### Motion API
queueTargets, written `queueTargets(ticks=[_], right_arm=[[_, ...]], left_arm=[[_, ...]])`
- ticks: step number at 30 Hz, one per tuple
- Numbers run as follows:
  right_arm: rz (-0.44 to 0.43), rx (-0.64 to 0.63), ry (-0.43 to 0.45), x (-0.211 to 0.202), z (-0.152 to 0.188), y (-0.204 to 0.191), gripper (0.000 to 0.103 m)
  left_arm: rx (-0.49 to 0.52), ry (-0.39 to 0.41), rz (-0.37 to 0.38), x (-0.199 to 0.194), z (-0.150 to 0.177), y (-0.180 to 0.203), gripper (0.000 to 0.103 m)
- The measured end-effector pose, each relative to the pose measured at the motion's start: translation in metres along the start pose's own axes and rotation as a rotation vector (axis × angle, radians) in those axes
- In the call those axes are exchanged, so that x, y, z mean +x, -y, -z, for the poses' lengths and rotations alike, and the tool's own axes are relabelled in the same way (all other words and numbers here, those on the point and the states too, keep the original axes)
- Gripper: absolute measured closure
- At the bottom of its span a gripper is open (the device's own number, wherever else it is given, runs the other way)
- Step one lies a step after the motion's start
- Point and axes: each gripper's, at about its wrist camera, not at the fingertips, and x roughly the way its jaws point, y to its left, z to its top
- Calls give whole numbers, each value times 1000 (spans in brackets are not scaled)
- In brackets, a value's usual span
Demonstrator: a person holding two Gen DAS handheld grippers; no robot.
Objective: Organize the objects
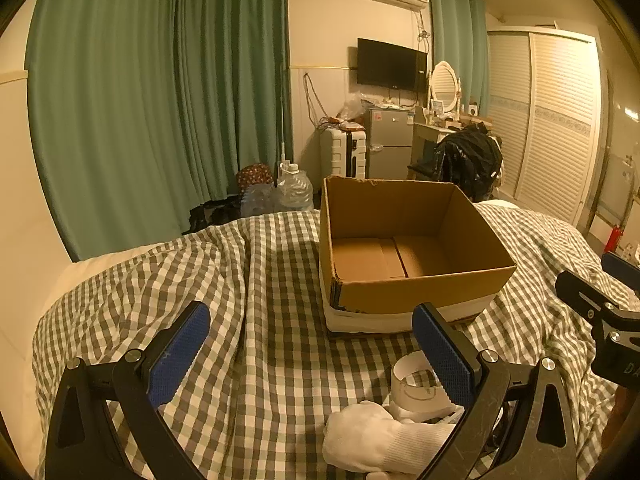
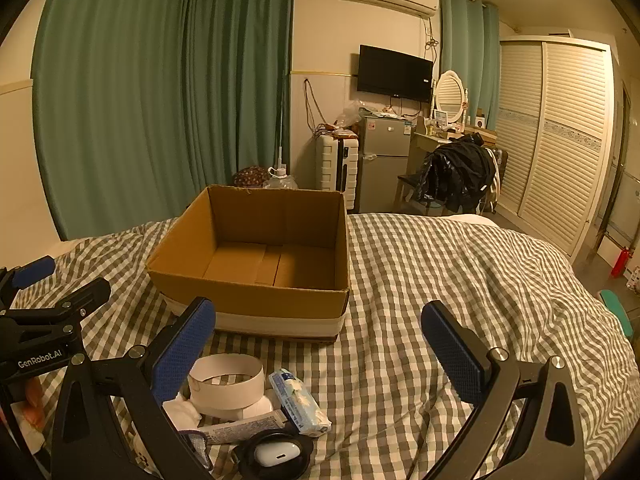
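Note:
An open, empty cardboard box (image 1: 404,292) (image 2: 256,296) sits on the checked bedspread (image 1: 260,320) (image 2: 440,280). A pile of small objects lies in front of it: a white tape roll (image 2: 226,386) (image 1: 416,390), a tissue pack (image 2: 298,402), a tube (image 2: 240,430), a white earbud case (image 2: 278,454) in a black ring, and white socks (image 1: 372,440). My left gripper (image 1: 312,352) is open and empty, left of the pile. My right gripper (image 2: 320,348) is open and empty, above the pile's right side.
Beyond the bed stand green curtains (image 1: 160,100), water jugs (image 1: 294,190), a white suitcase (image 2: 338,164), a small fridge (image 2: 384,160), a chair with dark clothes (image 2: 460,176) and a louvred wardrobe (image 2: 560,140). A red extinguisher (image 2: 622,262) stands at right.

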Motion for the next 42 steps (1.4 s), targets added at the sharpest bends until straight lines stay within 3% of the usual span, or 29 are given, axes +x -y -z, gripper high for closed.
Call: queueTargets(ticks=[42], right_arm=[[-6, 53, -12, -3, -1, 10, 0]], left_arm=[[31, -30, 27, 6, 6, 6, 0]])
